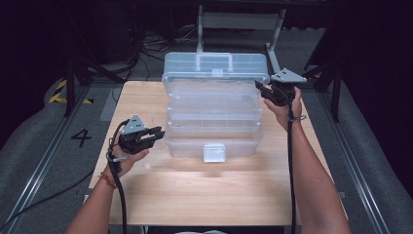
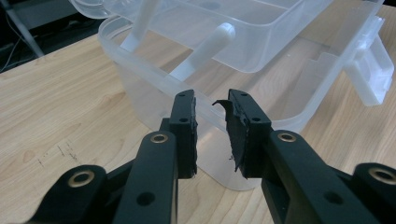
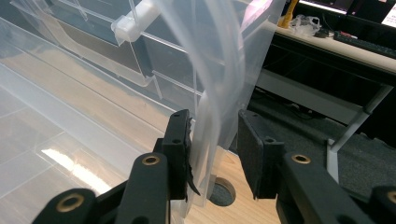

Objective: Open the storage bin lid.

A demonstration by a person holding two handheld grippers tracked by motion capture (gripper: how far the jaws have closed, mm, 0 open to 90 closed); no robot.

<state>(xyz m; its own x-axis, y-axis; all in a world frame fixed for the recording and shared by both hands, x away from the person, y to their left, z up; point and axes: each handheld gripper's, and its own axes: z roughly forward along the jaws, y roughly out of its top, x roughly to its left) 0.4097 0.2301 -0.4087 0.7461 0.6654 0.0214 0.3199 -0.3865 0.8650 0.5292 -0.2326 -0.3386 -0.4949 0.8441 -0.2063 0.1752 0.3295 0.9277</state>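
A clear plastic tool box (image 1: 214,139) stands open in the middle of the wooden table, its trays stepped back and its lid (image 1: 215,66) tipped up at the far side. My left gripper (image 1: 159,133) is at the box's lower left end, open. In the left gripper view the tub's rim (image 2: 140,70) runs across just beyond the gap of my left gripper (image 2: 211,109), and neither pad presses on it. My right gripper (image 1: 260,87) is at the lid's right edge. The lid's edge (image 3: 219,70) stands between its jaws (image 3: 214,128); one pad lies against it, the other stands slightly apart.
The box's front latch (image 1: 214,152) faces me. The wooden table (image 1: 204,190) has bare room in front of the box. Beyond the table lie dark floor, cables (image 1: 146,46) and a metal frame (image 1: 238,22). Floor rails run along both sides.
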